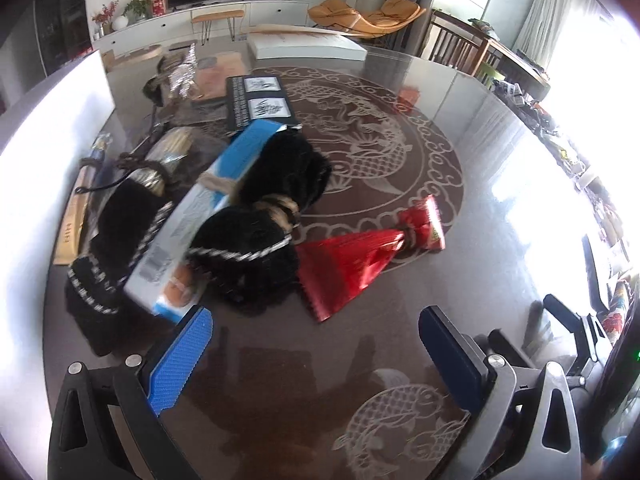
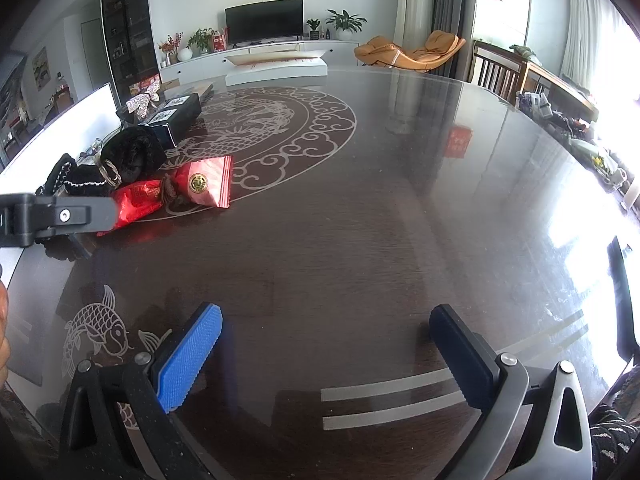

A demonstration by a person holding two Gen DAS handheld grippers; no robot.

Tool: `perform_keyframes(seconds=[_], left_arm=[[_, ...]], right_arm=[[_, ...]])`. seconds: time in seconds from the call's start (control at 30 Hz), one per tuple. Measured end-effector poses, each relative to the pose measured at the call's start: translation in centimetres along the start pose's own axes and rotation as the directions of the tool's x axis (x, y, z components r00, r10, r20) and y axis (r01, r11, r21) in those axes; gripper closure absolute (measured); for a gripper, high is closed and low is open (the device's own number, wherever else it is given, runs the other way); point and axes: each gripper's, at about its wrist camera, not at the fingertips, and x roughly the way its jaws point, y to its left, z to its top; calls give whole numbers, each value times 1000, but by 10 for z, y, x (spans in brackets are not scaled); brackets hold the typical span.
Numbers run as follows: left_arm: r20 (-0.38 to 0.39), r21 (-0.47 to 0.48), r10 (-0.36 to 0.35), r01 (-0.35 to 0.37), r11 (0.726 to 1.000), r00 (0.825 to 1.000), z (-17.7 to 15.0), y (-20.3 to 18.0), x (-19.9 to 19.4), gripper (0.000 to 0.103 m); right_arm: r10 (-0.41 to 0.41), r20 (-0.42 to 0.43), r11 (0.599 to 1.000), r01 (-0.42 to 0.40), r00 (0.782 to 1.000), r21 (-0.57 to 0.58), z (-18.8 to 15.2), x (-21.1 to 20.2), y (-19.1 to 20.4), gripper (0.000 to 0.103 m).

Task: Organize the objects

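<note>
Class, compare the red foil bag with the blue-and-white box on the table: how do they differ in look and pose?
The red bag is shiny, crinkled foil tied at the neck; the blue box is rigid and flat-sided. The bag lies flat on the table; the box rests tilted on top of the black furry items. The bag lies nearer the table's middle, the box within the clutter. Neither is held: the left tongs stand open short of both.

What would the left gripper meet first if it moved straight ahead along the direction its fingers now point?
Probably the red foil bag. The left gripper is open over bare table, and the bag lies just ahead of the gap. The blue-and-white box sits left of that line, though depth is uncertain.
</note>
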Motion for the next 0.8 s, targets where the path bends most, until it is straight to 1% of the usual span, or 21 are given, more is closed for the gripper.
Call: perform_keyframes(seconds=[0.13, 0.23, 0.3, 0.37, 0.43, 0.5, 0.6, 0.7, 0.73, 0.8], left_arm=[[-10, -47, 3, -3, 999, 1000, -16, 28, -7, 0], [-2, -41, 4, -4, 999, 1000, -17, 29, -11, 0], [24, -26, 5, -4, 1000, 1000, -10, 24, -14, 0], [48, -12, 14, -14, 1000, 999, 5, 20, -15, 0], [64, -16, 19, -18, 1000, 998, 16, 23, -17, 0], [64, -12, 16, -15, 1000, 998, 26, 21, -12, 0], [56, 43, 3, -6, 999, 998, 32, 8, -4, 0], [71, 151, 28, -39, 988, 997, 28, -12, 3, 0], [63, 180, 28, -39, 983, 998, 25, -18, 5, 0], [42, 202, 8, -16, 979, 999, 22, -28, 8, 0]], right_arm=[[-1, 2, 1000, 1, 1000, 1, 1, 1, 1, 0], [-2, 5, 1000, 2, 1000, 1, 0, 1, 1, 0], [-2, 7, 1000, 2, 1000, 1, 0, 1, 1, 0], [-1, 9, 1000, 1, 1000, 0, 0, 1, 1, 0], [0, 10, 1000, 0, 1000, 0, -1, 0, 0, 0], [0, 10, 1000, 0, 1000, 0, -1, 0, 0, 0], [2, 10, 1000, -2, 1000, -2, -1, 0, 0, 0], [2, 10, 1000, -2, 1000, -2, -1, 0, 0, 0], [2, 10, 1000, -2, 1000, -2, -1, 0, 0, 0], [2, 10, 1000, -2, 1000, -2, -1, 0, 0, 0]])
